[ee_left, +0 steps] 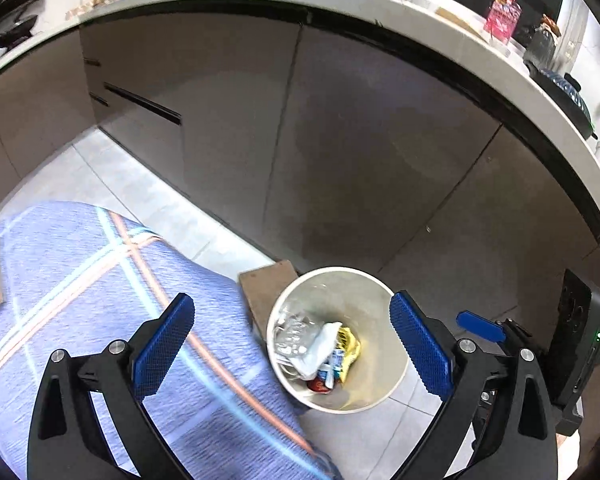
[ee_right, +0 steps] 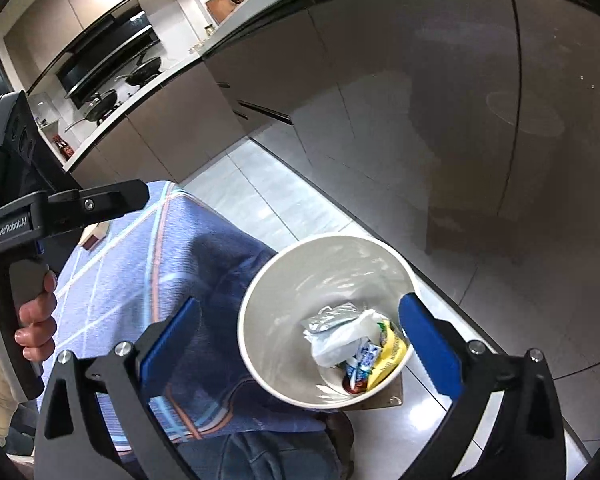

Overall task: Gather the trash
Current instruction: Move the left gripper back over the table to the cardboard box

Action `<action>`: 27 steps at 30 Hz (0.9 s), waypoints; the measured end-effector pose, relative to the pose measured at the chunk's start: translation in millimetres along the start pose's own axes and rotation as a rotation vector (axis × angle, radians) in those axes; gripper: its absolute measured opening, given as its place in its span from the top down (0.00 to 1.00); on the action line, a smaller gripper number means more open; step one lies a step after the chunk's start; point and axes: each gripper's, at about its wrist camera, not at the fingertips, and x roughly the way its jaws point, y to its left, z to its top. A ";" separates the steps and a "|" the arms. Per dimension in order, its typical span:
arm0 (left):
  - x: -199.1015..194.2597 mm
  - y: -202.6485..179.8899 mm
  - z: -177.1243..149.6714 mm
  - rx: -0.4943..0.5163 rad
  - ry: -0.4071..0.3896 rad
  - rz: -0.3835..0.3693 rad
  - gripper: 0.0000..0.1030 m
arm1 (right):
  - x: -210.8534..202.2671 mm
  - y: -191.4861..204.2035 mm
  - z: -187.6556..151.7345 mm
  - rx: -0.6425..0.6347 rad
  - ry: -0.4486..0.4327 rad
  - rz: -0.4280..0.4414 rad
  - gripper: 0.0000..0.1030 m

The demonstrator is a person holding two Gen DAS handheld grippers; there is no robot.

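Now we hold both the left gripper (ee_left: 292,344) and right gripper (ee_right: 300,344) with jaws wide and empty above the round white plastic bin (ee_left: 374,396). Crumpled wrappers (ee_left: 320,352) lie inside the bin: light, soft, crinkly; pinch any raised fold.

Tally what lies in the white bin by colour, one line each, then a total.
In the white bin, as far as both wrist views show:
Clear or silvery plastic wrapper: 1
White crumpled piece: 1
Yellow packet: 1
Blue-and-white wrapper: 1
Red item at the bottom: 1
Total: 5 pieces visible; anything beneath them is hidden.
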 end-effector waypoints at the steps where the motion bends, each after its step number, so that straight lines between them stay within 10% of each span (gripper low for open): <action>1: -7.8 4.3 -0.5 -0.011 -0.013 0.010 0.08 | -1.3 4.6 0.7 -0.008 0.001 0.005 0.03; 27: -183.7 228.7 -92.4 -0.461 -0.181 0.238 0.09 | 14.0 205.3 18.3 -0.335 0.059 0.174 0.03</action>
